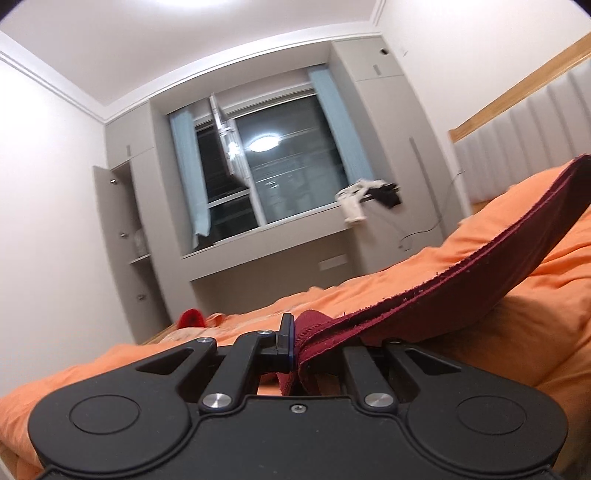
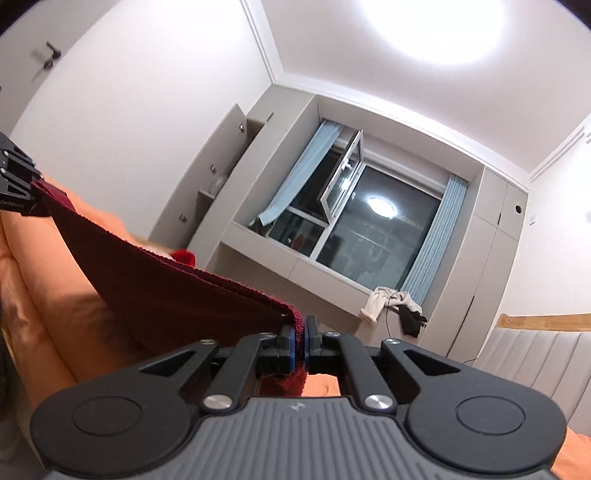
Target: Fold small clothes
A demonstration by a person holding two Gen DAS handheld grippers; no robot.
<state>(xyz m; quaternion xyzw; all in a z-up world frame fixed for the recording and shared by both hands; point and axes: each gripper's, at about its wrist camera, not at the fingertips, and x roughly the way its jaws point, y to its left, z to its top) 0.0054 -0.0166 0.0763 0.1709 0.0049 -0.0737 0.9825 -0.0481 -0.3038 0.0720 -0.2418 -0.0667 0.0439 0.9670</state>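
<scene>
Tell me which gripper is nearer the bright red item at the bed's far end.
Left. The left gripper sits on that side of the dark red cloth; bright red item lies just beyond. The right gripper holds the opposite end.

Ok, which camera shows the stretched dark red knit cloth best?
The right wrist view: the dark red knit cloth shows as a broad face spanning from the right gripper to the left gripper. The left wrist view shows only its edge.

bright ceiling lamp (image 2: 436,26) glare (blown out); fisheye-bent edges; slight blur
</scene>
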